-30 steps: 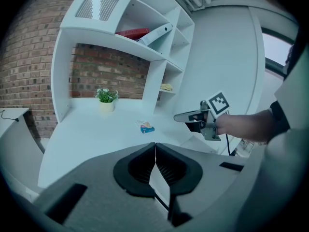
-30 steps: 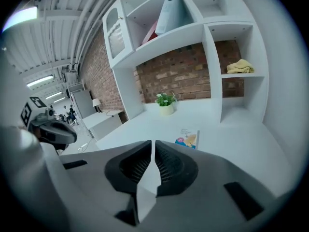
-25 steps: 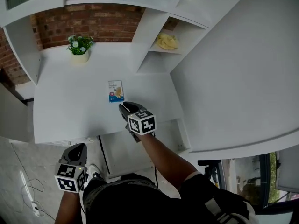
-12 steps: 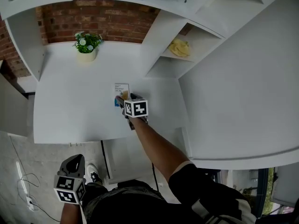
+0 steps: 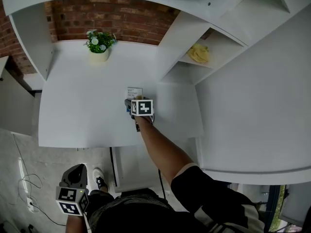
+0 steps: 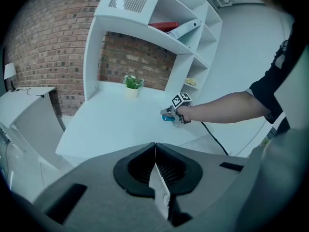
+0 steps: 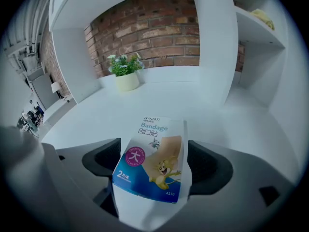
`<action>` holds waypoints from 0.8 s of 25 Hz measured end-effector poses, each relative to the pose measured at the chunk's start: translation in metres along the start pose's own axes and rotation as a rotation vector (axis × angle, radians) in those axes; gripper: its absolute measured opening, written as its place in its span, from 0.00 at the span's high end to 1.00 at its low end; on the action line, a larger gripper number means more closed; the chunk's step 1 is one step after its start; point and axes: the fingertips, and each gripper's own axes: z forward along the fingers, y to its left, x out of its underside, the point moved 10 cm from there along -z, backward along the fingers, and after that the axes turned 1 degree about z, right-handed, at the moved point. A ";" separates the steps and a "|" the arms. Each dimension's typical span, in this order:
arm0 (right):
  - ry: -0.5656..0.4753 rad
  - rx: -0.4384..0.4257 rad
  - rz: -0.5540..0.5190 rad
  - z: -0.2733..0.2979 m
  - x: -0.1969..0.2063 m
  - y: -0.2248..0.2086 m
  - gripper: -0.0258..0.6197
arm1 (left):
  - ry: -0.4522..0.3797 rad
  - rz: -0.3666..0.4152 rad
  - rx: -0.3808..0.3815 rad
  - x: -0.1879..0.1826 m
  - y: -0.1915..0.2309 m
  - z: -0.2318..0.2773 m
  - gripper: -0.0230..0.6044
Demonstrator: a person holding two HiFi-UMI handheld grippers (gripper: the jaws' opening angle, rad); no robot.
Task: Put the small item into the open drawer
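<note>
A small bandage box (image 5: 134, 92) with blue and white print lies flat on the white desk (image 5: 77, 110). My right gripper (image 5: 131, 103) reaches over the desk's front part, and its jaws are opening. In the right gripper view the box (image 7: 152, 161) sits between the two black pads (image 7: 208, 167), which stand beside its long edges without pressing it. The left gripper view shows that gripper (image 6: 173, 114) from the side, at the box. My left gripper (image 5: 77, 176) hangs low in front of the desk, shut and empty (image 6: 155, 166). A white open drawer (image 5: 127, 166) shows below the desk edge.
A potted plant (image 5: 99, 45) stands at the back of the desk against the brick wall (image 5: 112, 16). White shelves rise on the right, one holding a yellow item (image 5: 199, 54). A cable and power strip (image 5: 26, 200) lie on the floor at left.
My right gripper has travelled forward from the desk's front edge to the bandage box and its jaws have spread around it. The left gripper has stayed low.
</note>
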 end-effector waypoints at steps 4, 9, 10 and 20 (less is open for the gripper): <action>0.030 0.006 -0.012 0.008 0.003 0.003 0.32 | 0.006 -0.046 0.003 0.006 0.002 0.001 0.93; 0.044 0.002 0.023 0.012 0.005 0.003 0.32 | 0.005 -0.045 0.004 0.006 0.002 0.003 0.93; 0.047 0.000 0.026 0.013 0.005 0.003 0.32 | 0.004 -0.044 0.004 0.006 0.003 0.003 0.93; 0.046 -0.030 0.032 0.010 0.006 -0.005 0.32 | -0.005 -0.029 0.015 0.004 0.007 0.002 0.93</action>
